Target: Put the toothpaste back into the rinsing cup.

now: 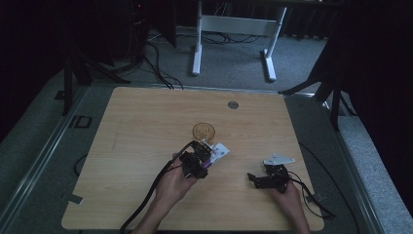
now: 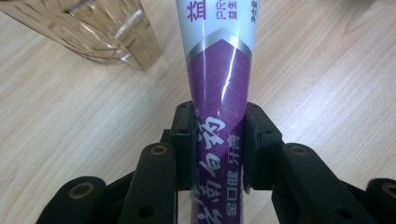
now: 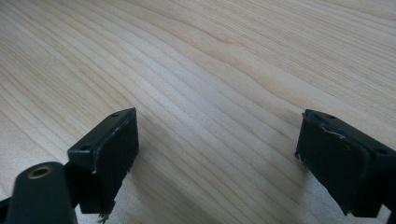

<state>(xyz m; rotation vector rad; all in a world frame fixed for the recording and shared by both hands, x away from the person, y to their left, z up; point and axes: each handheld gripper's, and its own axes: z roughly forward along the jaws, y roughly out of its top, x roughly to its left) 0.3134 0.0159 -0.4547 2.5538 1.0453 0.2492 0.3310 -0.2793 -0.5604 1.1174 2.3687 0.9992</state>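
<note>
Left tool (image 2: 218, 149) nearest: clamped on purple-and-white toothpaste tube (image 2: 219, 84), pads pressed on both sides, tube held low over desk (image 1: 146, 126). Amber glass cup (image 1: 203, 130) seen just beyond tube. Right tool (image 3: 215, 154) rested on desk, jaws apart, nothing between. Judged: grasp done; tube not yet placed in cup, transfer and release left.

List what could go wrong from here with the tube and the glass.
1. The left hand-held gripper is clamped across the soft purple and white tube; a hard squeeze may crease it or force paste out.
2. The amber glass stands close to the tube's far end, so a careless swing could knock it over.
3. The right hand-held gripper is open and apart from both, so nothing steadies the glass.
</note>
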